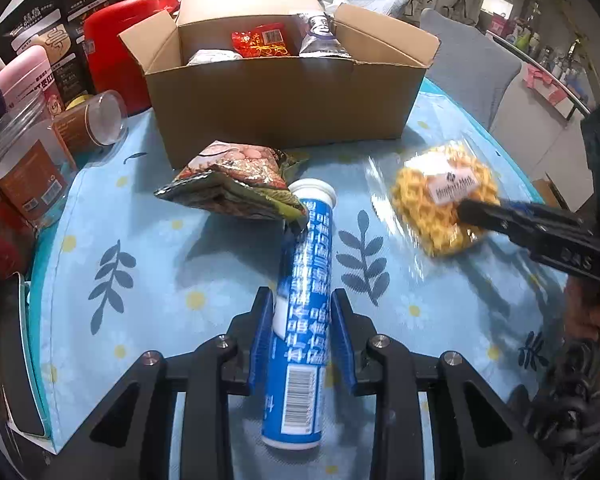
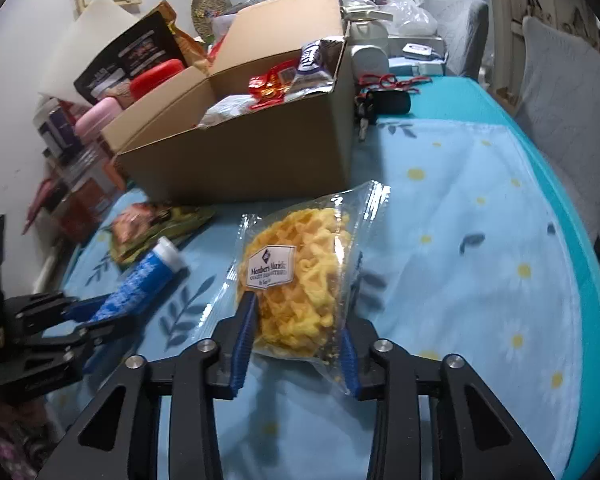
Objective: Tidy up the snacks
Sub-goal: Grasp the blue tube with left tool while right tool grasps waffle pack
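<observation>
Left gripper (image 1: 302, 334): I had blue pads clamped on blue-and-white cylindrical tablet tube (image 1: 304, 300), white cap pointing toward open brown cardboard box (image 1: 276, 108). Right gripper (image 2: 296, 344): I had pads pinching clear plastic bag of yellow crinkled snacks (image 2: 300, 280). Crumpled green-brown foil packet (image 1: 236, 184) lay on blue floral tablecloth (image 1: 140, 240) just before box, touching tube.

Count on the worktop (image 1: 148, 264): one cardboard box (image 1: 284, 96); one blue tube (image 1: 306, 280); one clear bag of yellow snacks (image 2: 300, 280); one crumpled foil packet (image 1: 236, 184). Inside the box, at least three packets show; one is red (image 1: 260, 42).
</observation>
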The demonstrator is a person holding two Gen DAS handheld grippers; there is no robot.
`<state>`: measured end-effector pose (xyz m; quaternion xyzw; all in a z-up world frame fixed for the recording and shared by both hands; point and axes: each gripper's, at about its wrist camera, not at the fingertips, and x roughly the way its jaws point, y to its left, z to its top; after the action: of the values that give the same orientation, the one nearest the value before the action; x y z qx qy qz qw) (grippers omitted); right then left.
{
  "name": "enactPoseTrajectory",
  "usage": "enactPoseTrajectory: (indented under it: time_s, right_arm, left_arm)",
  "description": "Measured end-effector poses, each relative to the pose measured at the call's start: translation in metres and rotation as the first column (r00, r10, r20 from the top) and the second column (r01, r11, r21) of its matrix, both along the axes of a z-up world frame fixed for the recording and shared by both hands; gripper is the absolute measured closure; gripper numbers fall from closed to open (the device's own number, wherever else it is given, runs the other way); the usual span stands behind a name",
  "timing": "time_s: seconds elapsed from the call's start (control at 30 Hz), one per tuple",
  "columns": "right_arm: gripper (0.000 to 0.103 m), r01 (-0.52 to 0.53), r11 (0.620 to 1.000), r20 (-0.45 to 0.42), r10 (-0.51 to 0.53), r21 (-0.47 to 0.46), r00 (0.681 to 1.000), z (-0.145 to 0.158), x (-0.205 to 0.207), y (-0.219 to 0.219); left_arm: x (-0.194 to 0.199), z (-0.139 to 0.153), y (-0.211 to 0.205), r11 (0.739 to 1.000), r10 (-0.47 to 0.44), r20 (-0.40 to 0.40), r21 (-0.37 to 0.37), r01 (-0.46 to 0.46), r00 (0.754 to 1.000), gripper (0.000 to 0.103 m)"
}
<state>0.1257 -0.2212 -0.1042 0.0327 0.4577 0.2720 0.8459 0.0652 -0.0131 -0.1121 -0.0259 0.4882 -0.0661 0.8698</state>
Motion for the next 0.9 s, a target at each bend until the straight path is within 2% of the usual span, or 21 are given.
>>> enactPoseTrajectory:
  time_s: [0.23, 0.33, 0.4, 0.43, 0.53, 0.63, 0.7, 0.9]
  right_arm:
    - [0.069, -0.042, 0.999, -0.043, 0.043, 0.013, 0.998, 0.001, -0.031, -0.004]
    - [0.064, -0.020, 1.000, -0.042, 0.019, -0.009, 0.999, 0.001, -0.037, -0.005]
    - [0.033, 0.010, 0.999, -0.035, -0.012, -0.040, 0.999, 0.000, -0.036, -0.004]
    - [0.029, 0.018, 0.999, -0.032, -0.019, -0.044, 0.999, 0.000, -0.036, -0.003]
    - [0.027, 0.008, 1.000, -0.043, -0.009, -0.021, 0.999, -0.003, -0.031, 0.005]
    - [0.013, 0.005, 0.999, -0.049, -0.007, -0.040, 0.999, -0.006, -0.025, 0.020]
    - [0.003, 0.006, 0.996, -0.051, -0.011, -0.086, 0.999, -0.009, -0.023, 0.034]
    - [0.000, 0.014, 0.981, -0.024, -0.019, -0.194, 1.000, -0.014, -0.022, 0.064]
  left_arm:
    - [-0.006, 0.000, 0.001, 1.000, -0.014, 0.008, 0.016, 0.014, 1.000, 0.073]
    - [0.000, -0.009, 0.001, 1.000, -0.019, -0.021, 0.015, 0.019, 1.000, 0.073]
    - [0.003, -0.012, 0.001, 1.000, -0.020, -0.013, 0.019, 0.020, 1.000, 0.073]
    - [0.004, -0.012, 0.000, 0.999, -0.026, -0.011, 0.037, 0.026, 1.000, 0.073]
    - [0.009, -0.013, -0.002, 0.999, -0.031, -0.005, 0.043, 0.032, 0.999, 0.073]
    - [0.013, -0.014, 0.001, 0.999, -0.032, 0.002, 0.027, 0.032, 0.999, 0.073]
    - [0.015, -0.014, 0.005, 0.999, -0.025, 0.007, 0.025, 0.025, 1.000, 0.073]
    - [0.020, -0.014, 0.016, 0.998, 0.004, 0.023, 0.060, -0.006, 1.000, 0.073]
